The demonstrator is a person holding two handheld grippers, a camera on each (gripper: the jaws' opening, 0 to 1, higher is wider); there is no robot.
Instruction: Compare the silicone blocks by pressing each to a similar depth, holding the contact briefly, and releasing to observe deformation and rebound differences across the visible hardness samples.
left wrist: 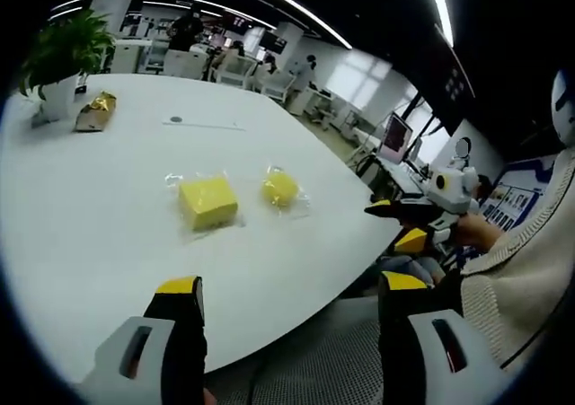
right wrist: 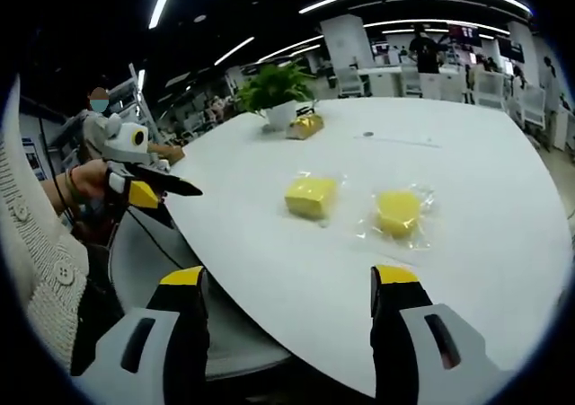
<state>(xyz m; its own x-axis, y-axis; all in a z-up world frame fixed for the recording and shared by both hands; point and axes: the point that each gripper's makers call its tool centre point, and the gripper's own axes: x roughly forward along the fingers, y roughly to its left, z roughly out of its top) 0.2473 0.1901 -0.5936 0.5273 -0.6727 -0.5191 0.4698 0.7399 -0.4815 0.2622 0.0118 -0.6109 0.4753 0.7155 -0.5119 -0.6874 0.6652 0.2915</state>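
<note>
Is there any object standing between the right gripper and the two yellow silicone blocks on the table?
Nothing visible stands in the way. In the right gripper view, only bare white table lies between the open right gripper and the two wrapped blocks. The plant sits far behind them.

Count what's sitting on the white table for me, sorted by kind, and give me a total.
Yellow silicone blocks in clear wrap: 2
Potted plant: 1
Gold packet beside the plant: 1
Small dark round item: 1, too small to identify
Total: 5
</note>
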